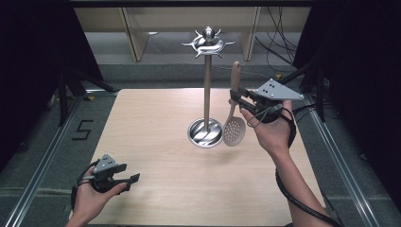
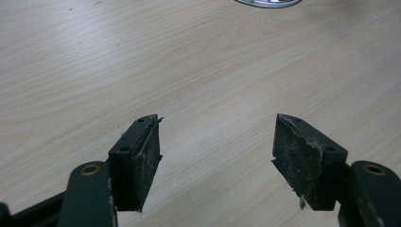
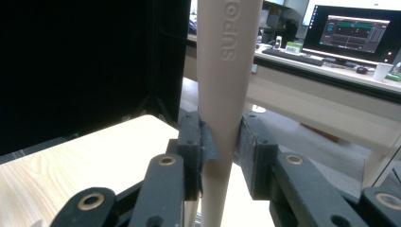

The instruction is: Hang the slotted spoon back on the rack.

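Note:
A beige slotted spoon (image 1: 234, 124) hangs upright in the air, its perforated bowl down beside the stand's base. My right gripper (image 1: 235, 97) is shut on its handle (image 3: 226, 90), with both jaws pressed against it in the right gripper view. A metal utensil stand (image 1: 207, 80) rises from a round base at the table's middle, with hooks around its top. My left gripper (image 1: 133, 173) rests low over the table's front left corner, open, and in the left gripper view its pads (image 2: 137, 161) are wide apart with only bare wood between them.
The wooden table (image 1: 156, 123) sits on a dark floor with metal rails on both sides. Black stands and curtains flank the table. Behind it are a wooden shelf frame and cables. A desk with a monitor (image 3: 352, 33) stands far off.

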`<state>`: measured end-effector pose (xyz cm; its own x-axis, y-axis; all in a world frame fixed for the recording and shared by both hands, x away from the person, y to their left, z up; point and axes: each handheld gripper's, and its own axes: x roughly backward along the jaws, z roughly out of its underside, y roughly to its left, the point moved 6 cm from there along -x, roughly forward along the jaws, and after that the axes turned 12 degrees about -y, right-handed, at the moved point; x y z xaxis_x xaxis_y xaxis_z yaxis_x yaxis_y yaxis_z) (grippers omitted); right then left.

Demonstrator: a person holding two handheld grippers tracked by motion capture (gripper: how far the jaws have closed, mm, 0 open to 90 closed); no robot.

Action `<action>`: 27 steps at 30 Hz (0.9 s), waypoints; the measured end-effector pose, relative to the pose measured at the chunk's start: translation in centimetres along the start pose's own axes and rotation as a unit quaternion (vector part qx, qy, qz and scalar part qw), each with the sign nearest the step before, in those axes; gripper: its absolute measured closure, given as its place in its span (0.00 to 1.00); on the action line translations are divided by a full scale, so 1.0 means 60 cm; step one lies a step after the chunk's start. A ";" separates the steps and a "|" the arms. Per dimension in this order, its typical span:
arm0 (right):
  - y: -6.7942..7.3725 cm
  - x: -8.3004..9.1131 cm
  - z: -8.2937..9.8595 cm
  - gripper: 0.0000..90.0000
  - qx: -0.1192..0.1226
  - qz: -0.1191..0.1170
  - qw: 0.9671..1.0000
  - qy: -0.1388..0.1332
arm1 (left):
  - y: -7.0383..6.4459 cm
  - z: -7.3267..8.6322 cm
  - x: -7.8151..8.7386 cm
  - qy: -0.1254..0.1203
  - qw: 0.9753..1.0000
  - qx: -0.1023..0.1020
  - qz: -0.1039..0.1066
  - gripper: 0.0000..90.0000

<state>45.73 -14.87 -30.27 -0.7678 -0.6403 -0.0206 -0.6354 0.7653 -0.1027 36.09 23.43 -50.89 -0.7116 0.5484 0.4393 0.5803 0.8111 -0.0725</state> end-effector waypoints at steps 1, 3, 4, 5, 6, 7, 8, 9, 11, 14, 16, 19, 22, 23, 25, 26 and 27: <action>0.000 0.000 0.000 0.81 0.000 0.000 1.000 0.000 | -0.002 0.000 0.000 -0.001 1.000 0.007 -0.002 0.35; -0.002 -0.002 -0.002 0.81 0.002 0.007 1.000 -0.002 | -0.002 0.000 0.000 0.000 1.000 0.006 -0.002 0.35; -0.002 -0.003 -0.002 0.81 0.000 0.003 1.000 0.000 | -0.002 0.000 0.000 0.000 1.000 0.005 -0.001 0.35; -0.003 -0.004 -0.003 0.81 0.002 0.004 1.000 0.000 | -0.002 0.000 0.000 -0.001 1.000 0.006 -0.002 0.35; -0.003 -0.007 -0.005 0.81 0.004 0.005 1.000 -0.001 | -0.002 0.000 0.000 -0.001 1.000 0.006 -0.001 0.35; -0.003 -0.007 -0.005 0.81 0.004 0.005 1.000 -0.001 | -0.002 0.000 0.000 -0.001 1.000 0.006 -0.001 0.35; -0.003 -0.010 -0.005 0.81 0.004 0.007 1.000 -0.001 | -0.002 0.000 0.000 0.000 1.000 0.006 -0.002 0.35; -0.001 -0.011 -0.004 0.81 -0.002 0.004 1.000 0.002 | -0.002 0.000 0.000 0.000 1.000 0.006 -0.002 0.35; 0.000 -0.011 -0.004 0.81 -0.001 0.000 1.000 0.004 | -0.002 0.000 0.000 -0.002 1.000 0.007 -0.002 0.35; -0.002 -0.014 -0.006 0.81 0.003 0.005 1.000 0.001 | -0.001 0.000 0.001 0.002 1.000 0.001 -0.001 0.35; 0.000 -0.017 -0.006 0.81 0.002 0.004 1.000 0.002 | -0.002 0.000 0.000 -0.001 1.000 0.005 -0.001 0.35; 0.002 -0.021 -0.007 0.81 0.000 0.004 1.000 0.005 | -0.002 -0.001 0.000 -0.002 1.000 0.006 -0.001 0.35; 0.002 -0.026 -0.007 0.81 0.001 0.003 1.000 0.005 | -0.001 -0.001 0.001 0.003 1.000 0.001 -0.001 0.35; 0.002 -0.028 -0.006 0.81 0.001 0.003 1.000 0.006 | 0.000 -0.001 0.001 0.002 1.000 -0.001 0.000 0.35; 0.002 -0.030 -0.006 0.81 0.002 0.002 1.000 0.007 | -0.003 -0.001 0.000 -0.005 1.000 0.012 -0.002 0.35; 0.003 -0.031 -0.005 0.81 -0.004 0.002 1.000 0.009 | -0.003 -0.001 -0.001 -0.006 1.000 0.012 -0.001 0.35; 0.004 -0.033 -0.005 0.81 -0.005 0.001 1.000 0.007 | -0.004 -0.001 -0.001 -0.006 1.000 0.013 -0.001 0.35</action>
<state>47.08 -13.41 -29.94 -0.7696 -0.6385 -0.0062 -0.6352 0.7666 -0.0937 36.03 23.21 -50.81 -0.7179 0.5482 0.4290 0.5680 0.8176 -0.0942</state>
